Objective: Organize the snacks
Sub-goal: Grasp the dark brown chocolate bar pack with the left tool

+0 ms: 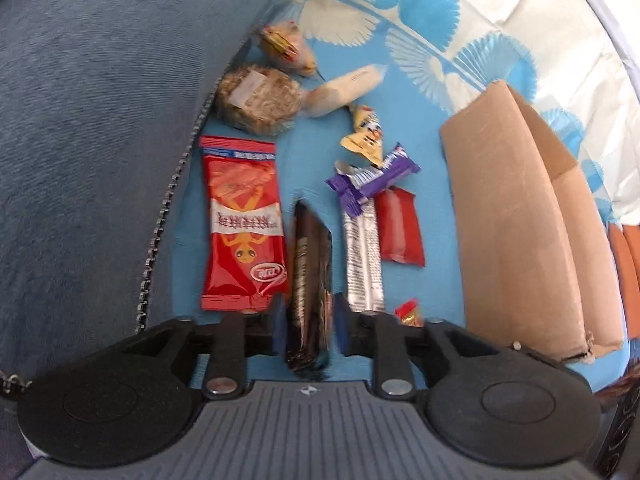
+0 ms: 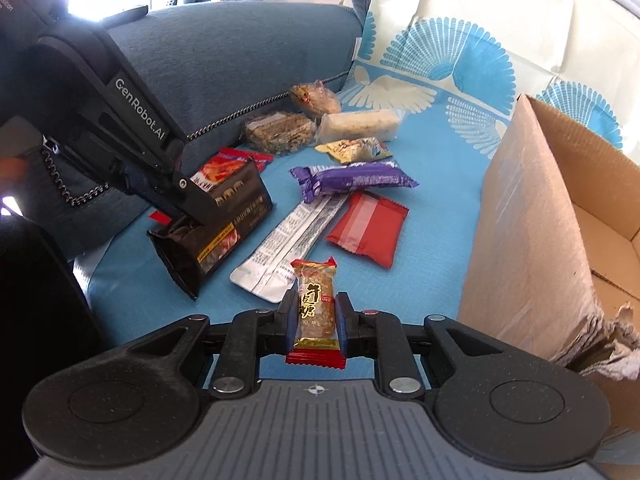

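My right gripper (image 2: 316, 322) has its fingers clamped on a small nougat candy (image 2: 316, 304), held above the blue cloth (image 2: 440, 216) beside the cardboard box (image 2: 532, 216). My left gripper (image 1: 306, 330) straddles a dark snack pack (image 1: 310, 280); I can't tell if the fingers press it. Lying loose on the cloth: a red packet (image 1: 240, 224), a purple bar (image 2: 352, 179), a silver wrapper (image 2: 288, 240).

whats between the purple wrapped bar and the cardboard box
Bare blue cloth: in the right wrist view nothing lies between the purple wrapped bar and the cardboard box. The red packet sits just nearer the camera, beside that gap.
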`<state>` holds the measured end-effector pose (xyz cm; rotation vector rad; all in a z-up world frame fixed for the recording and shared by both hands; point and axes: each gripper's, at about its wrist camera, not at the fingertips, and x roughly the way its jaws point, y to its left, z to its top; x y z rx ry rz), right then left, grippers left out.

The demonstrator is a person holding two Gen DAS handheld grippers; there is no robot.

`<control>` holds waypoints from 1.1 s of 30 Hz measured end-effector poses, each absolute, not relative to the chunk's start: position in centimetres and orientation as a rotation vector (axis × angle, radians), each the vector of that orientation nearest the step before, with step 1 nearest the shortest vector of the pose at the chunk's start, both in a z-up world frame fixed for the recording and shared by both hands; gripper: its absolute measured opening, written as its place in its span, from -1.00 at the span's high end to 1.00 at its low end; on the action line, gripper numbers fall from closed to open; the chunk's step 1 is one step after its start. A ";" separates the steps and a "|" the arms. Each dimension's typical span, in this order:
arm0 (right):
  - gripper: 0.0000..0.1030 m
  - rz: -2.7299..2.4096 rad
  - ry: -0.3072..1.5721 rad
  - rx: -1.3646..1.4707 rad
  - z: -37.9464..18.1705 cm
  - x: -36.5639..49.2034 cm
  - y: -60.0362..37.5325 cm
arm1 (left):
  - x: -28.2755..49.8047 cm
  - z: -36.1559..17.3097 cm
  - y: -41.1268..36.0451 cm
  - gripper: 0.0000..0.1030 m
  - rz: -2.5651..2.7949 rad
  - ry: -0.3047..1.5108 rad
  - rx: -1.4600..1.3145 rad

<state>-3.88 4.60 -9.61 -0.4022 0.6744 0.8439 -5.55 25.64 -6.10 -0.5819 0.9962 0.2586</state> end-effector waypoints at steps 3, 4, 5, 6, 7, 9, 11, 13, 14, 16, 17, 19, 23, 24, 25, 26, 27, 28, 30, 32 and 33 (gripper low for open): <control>0.60 0.848 0.685 -0.412 -9.7 -4.0 4.6 | -5.6 -6.1 25.0 0.04 0.292 1.002 -0.546; 0.60 0.851 0.688 -0.414 -9.7 -4.0 4.5 | -5.5 -6.0 24.7 0.00 0.300 1.001 -0.531; 0.60 0.851 0.689 -0.416 -9.8 -4.1 4.5 | -5.5 -6.0 24.5 -0.01 0.302 1.001 -0.515; 0.60 0.851 0.691 -0.418 -9.8 -4.1 4.5 | -5.4 -6.0 24.3 -0.01 0.299 1.004 -0.501; 0.60 0.852 0.693 -0.419 -9.8 -4.1 4.5 | -5.3 -6.1 24.1 -0.01 0.298 1.010 -0.488; 0.60 0.853 0.699 -0.416 -9.9 -4.1 4.5 | -5.0 -6.1 23.9 -0.01 0.299 1.017 -0.467; 0.58 0.854 0.705 -0.414 -9.9 -4.0 4.4 | -4.3 -6.3 23.6 -0.01 0.301 1.025 -0.443; 0.54 0.853 0.714 -0.416 -10.0 -3.9 4.5 | -3.7 -6.5 23.0 -0.01 0.299 1.037 -0.416; 0.52 0.853 0.720 -0.418 -10.0 -3.9 4.5 | -3.4 -6.6 22.7 -0.01 0.301 1.044 -0.399; 0.51 0.848 0.731 -0.421 -10.2 -3.7 4.5 | -2.7 -6.9 22.1 -0.02 0.304 1.059 -0.357; 0.51 0.846 0.738 -0.422 -10.3 -3.7 4.5 | -2.4 -7.0 21.7 -0.03 0.304 1.068 -0.334; 0.51 0.841 0.753 -0.423 -10.6 -3.5 4.6 | -1.8 -7.3 21.1 -0.05 0.305 1.092 -0.293; 0.50 0.837 0.766 -0.421 -10.9 -3.3 4.5 | -1.2 -8.0 20.9 -0.06 0.326 1.124 -0.269; 0.50 0.837 0.766 -0.420 -11.0 -3.3 4.4 | -1.1 -8.1 20.9 -0.07 0.331 1.131 -0.272; 0.49 0.837 0.767 -0.420 -11.0 -3.3 4.4 | -1.0 -8.2 21.0 -0.07 0.335 1.135 -0.274; 0.49 0.838 0.768 -0.420 -11.1 -3.3 4.4 | -0.9 -8.3 21.0 -0.08 0.337 1.139 -0.275; 0.49 0.837 0.768 -0.420 -11.1 -3.3 4.4 | -0.8 -8.4 21.1 -0.10 0.339 1.141 -0.274; 0.49 0.838 0.767 -0.421 -11.1 -3.2 4.4 | -0.8 -8.4 21.1 -0.10 0.339 1.142 -0.271; 0.49 0.838 0.767 -0.421 -11.2 -3.2 4.4 | -0.8 -8.5 21.1 -0.11 0.338 1.142 -0.268; 0.49 0.838 0.767 -0.420 -11.2 -3.2 4.4 | -0.9 -8.5 21.1 -0.10 0.337 1.142 -0.271; 0.49 0.837 0.767 -0.421 -11.2 -3.2 4.4 | -0.9 -8.5 21.1 -0.10 0.337 1.143 -0.274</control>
